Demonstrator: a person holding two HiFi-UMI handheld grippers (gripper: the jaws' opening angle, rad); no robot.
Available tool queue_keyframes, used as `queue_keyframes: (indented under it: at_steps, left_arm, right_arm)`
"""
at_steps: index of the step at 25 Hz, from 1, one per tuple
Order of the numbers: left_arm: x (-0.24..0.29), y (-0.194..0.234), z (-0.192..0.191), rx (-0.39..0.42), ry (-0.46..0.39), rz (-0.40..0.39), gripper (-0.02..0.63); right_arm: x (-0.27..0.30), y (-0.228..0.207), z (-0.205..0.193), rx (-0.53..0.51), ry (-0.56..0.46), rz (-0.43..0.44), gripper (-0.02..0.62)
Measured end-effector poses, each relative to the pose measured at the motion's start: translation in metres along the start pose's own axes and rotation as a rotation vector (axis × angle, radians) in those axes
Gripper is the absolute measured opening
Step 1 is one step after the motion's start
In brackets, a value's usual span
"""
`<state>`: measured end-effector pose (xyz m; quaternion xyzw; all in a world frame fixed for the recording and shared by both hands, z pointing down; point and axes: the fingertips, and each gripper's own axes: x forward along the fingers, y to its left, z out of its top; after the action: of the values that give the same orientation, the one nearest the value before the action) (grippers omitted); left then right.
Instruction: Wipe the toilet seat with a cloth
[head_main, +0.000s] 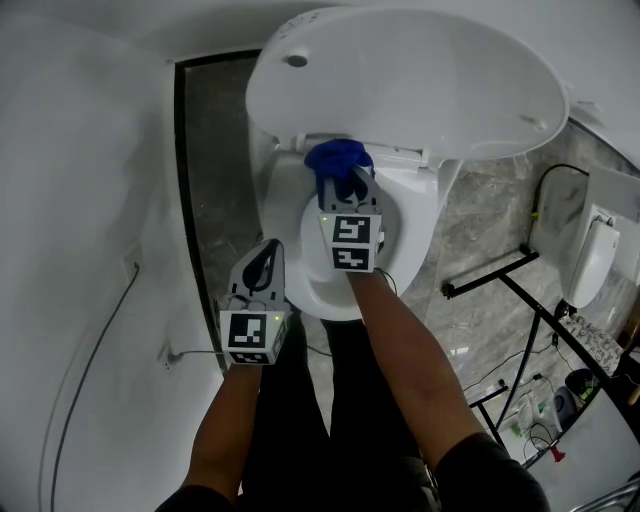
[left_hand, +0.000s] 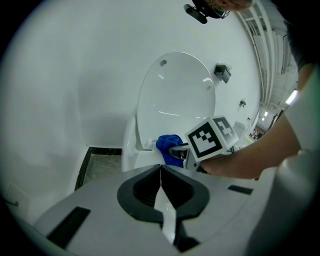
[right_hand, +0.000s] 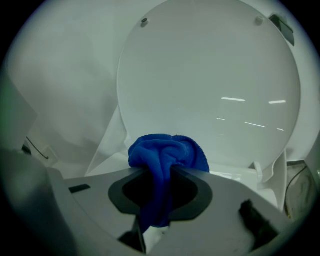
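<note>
Fluffy blue cloth (right_hand: 167, 157), glossy white toilet lid (right_hand: 210, 80), polished grey marble-look floor (head_main: 490, 230)

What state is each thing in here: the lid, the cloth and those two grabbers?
Toilet lid: raised.
Blue cloth: bunched, pinched in the right gripper.
Right gripper: shut on the blue cloth, at the back of the toilet seat.
Left gripper: shut, empty.

From the head, looks steeply down on toilet (head_main: 410, 205). In both gripper views, looks low and close at lid (left_hand: 175, 95). Shared: cloth (right_hand: 167, 152), lid.
</note>
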<state>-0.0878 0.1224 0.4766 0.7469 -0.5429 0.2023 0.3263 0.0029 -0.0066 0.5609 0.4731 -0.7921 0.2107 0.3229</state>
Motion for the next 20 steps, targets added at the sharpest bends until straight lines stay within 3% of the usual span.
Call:
queue_keyframes:
  at_steps: [20]
  left_arm:
    - [0.008, -0.029, -0.008, 0.044, 0.027, -0.052, 0.011]
  right_arm:
    - [-0.051, -0.123, -0.046, 0.054, 0.035, -0.226, 0.086]
